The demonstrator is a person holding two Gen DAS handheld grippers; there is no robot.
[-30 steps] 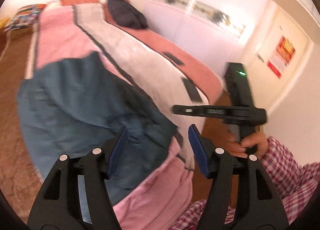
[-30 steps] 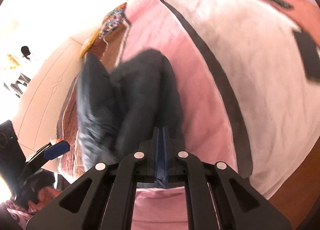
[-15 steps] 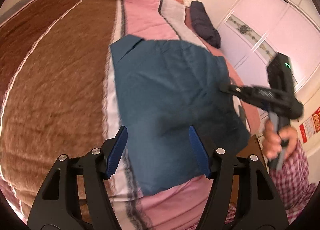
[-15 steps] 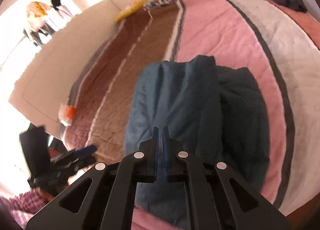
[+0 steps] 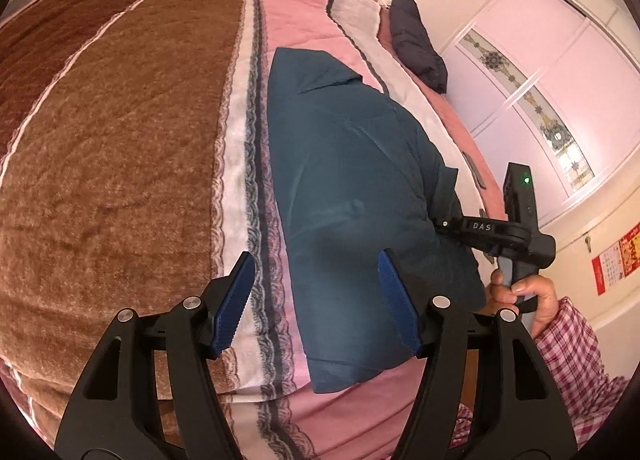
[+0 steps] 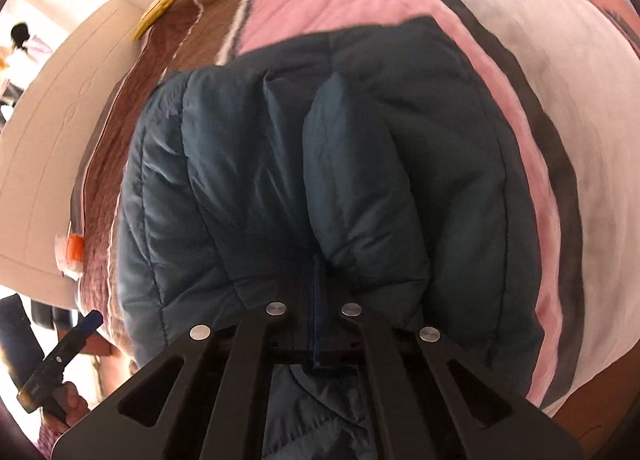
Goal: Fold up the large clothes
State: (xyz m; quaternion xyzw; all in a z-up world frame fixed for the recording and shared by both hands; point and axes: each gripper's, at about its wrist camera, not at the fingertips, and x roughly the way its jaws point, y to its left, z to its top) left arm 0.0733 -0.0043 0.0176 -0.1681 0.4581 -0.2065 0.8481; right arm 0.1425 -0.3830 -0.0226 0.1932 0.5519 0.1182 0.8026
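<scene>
Left black two-finger gripper (image 5: 316, 304), blue-padded, stands with its jaws wide apart above the near edge of the bed, holding nothing. Right black two-finger gripper (image 6: 320, 300) has its jaws pressed together on a gathered fold of the teal quilted puffer jacket (image 5: 352, 195), seen from the left wrist as a hand-held tool (image 5: 500, 227) meeting the jacket's right edge. The jacket (collar pointing away, smooth back panel uppermost) lies along the pink band of the striped plush blanket (image 5: 120, 139), its hem at the near bed edge. A dark folded garment (image 5: 416, 43) rests well apart, near the far side.
</scene>
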